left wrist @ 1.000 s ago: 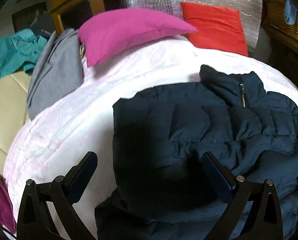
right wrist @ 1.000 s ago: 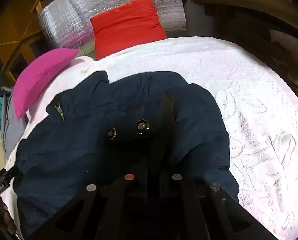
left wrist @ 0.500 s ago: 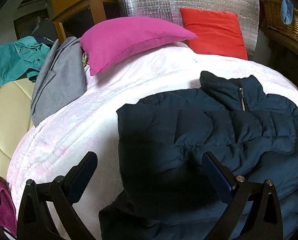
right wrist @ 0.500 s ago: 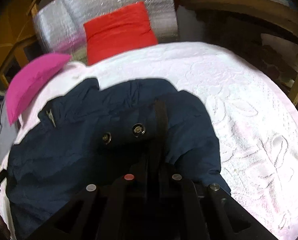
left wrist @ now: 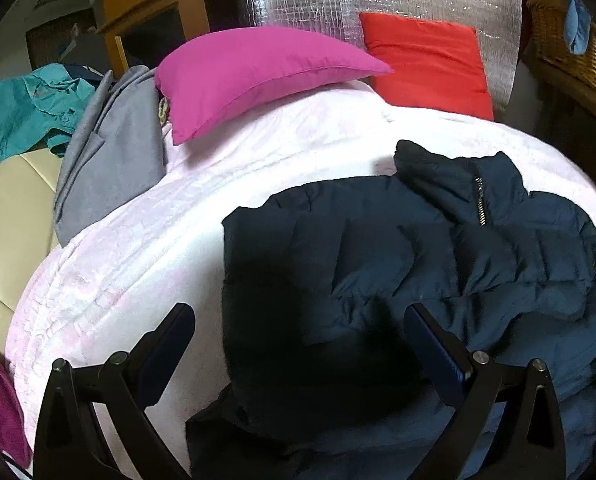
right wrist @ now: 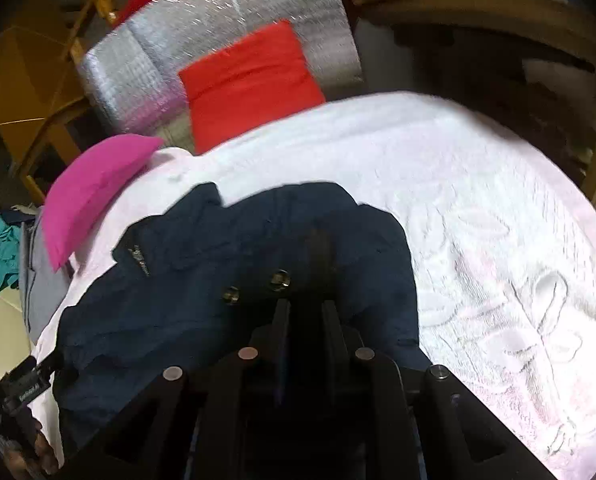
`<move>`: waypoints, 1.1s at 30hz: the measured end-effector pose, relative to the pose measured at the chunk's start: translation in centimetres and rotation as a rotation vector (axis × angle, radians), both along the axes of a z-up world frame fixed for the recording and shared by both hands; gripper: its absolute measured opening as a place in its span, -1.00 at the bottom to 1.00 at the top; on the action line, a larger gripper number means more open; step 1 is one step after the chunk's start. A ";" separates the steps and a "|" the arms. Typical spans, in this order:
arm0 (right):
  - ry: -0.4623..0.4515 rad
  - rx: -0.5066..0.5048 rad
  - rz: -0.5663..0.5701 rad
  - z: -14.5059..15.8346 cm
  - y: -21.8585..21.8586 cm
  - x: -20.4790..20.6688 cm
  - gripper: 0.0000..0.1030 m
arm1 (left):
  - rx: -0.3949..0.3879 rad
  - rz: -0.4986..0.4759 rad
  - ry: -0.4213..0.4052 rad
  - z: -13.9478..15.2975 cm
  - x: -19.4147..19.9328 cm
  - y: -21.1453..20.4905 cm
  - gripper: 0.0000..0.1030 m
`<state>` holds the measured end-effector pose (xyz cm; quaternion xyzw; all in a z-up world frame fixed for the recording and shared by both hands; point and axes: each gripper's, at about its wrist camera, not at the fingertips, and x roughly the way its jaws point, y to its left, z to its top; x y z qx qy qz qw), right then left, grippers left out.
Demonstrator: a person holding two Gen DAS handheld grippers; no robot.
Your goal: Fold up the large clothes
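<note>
right of navy jacket (right wrist: 201, 312) bare white bedspread (right wrist: 478, 208); left jaws wide, right jaws just parting, empty.

Each camera sits just behind its own fingers and looks forward and down along them at the bed (left wrist: 145, 248). The left view has its fingers (left wrist: 169, 344) wide apart low in the frame, with the jacket (left wrist: 378, 248) ahead of and between them. The right view looks from close over its near-together fingers (right wrist: 281, 328), the jacket (right wrist: 185, 296) just beyond. Both share the jacket, pink pillow (left wrist: 253, 76) and red pillow (right wrist: 249, 80).
</note>
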<state>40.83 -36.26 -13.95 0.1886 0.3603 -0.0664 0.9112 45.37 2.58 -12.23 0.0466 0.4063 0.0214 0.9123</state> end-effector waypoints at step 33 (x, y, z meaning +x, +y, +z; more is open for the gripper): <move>0.078 0.085 0.314 -2.3 5.4 3.3 -0.61 | -0.055 0.008 0.146 -1.7 1.9 1.6 1.00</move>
